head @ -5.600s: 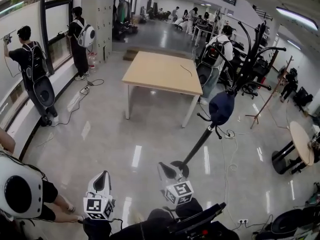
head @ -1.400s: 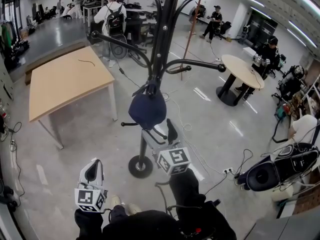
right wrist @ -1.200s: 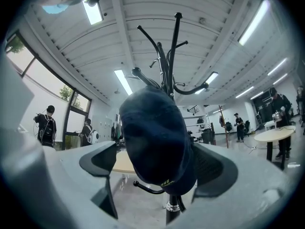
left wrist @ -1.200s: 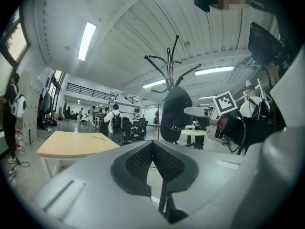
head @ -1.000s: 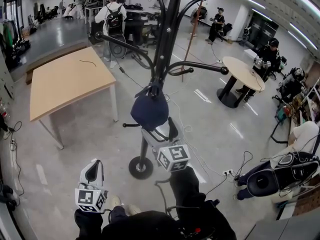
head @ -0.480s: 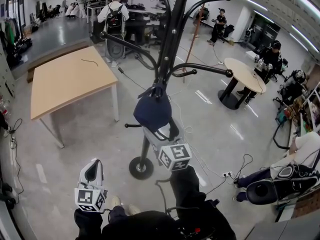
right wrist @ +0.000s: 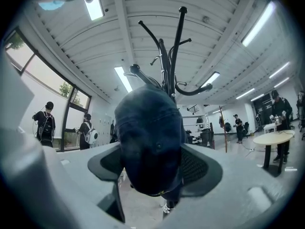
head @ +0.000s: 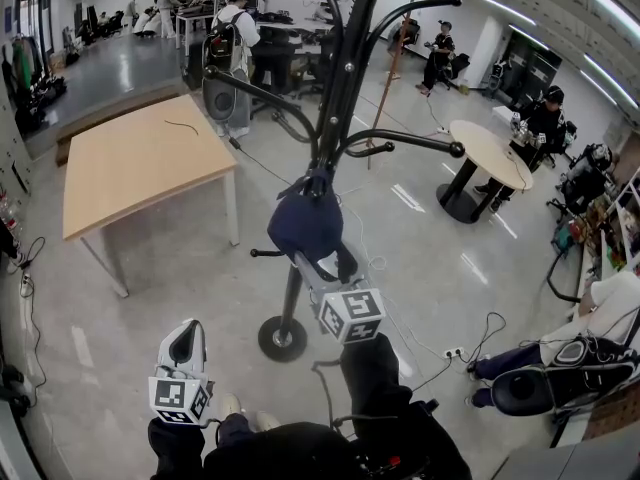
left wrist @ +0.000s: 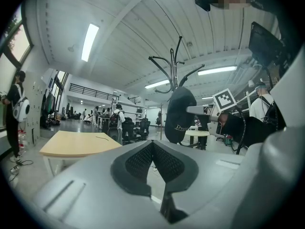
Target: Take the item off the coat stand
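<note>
A dark navy cap (head: 305,226) hangs on a low hook of the black coat stand (head: 345,68), whose round base (head: 283,338) rests on the floor. My right gripper (head: 322,258) is raised under the cap. Its jaws are closing with the cap's lower part between them, and the pads (right wrist: 200,168) stand at either side of the cap (right wrist: 150,147) without clearly pressing it. My left gripper (head: 185,340) hangs low at the left, shut and empty. In the left gripper view the cap (left wrist: 180,113) shows beyond my shut left gripper (left wrist: 152,144).
A wooden table (head: 140,163) stands to the left of the stand and a round table (head: 490,153) to the right. Cables and a power strip (head: 455,346) lie on the floor. Backpack gear (head: 540,383) sits at the right. Several people stand at the back.
The right gripper has risen a little up to the cap and its jaws have narrowed around it. The view has shifted slightly. The left gripper has stayed put.
</note>
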Demonstrator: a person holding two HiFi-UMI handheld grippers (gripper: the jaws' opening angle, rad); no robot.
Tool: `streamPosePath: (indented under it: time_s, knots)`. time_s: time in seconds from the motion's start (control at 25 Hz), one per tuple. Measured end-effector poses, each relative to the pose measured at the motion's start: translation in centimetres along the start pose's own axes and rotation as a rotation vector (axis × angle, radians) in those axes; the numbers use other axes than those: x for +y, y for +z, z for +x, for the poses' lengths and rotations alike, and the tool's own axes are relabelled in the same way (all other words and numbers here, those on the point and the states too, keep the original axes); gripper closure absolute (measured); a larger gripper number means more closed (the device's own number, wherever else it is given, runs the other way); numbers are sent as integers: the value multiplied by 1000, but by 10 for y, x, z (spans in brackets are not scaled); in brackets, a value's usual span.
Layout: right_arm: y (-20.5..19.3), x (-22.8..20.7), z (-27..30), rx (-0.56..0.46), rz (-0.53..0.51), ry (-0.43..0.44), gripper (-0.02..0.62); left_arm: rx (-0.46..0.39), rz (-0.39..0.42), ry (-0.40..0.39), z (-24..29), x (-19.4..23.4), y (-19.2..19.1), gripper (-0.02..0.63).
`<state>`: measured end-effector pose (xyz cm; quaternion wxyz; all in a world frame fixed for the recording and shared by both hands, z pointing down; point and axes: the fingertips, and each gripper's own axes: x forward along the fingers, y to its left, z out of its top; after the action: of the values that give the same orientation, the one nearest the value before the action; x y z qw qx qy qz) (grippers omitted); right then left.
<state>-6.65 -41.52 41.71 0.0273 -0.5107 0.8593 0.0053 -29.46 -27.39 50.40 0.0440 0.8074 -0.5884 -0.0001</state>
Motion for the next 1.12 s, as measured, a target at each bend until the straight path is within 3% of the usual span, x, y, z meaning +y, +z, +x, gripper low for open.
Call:
streamPosePath:
  time_s: [0.72, 1.12]
  knots:
    - [7, -14, -18, 4, -12, -47, 505, -18, 8, 12, -7, -7, 4, 603]
    - [18, -11, -28, -11, -14, -29, 554, -30, 9, 13, -9, -10, 11, 603]
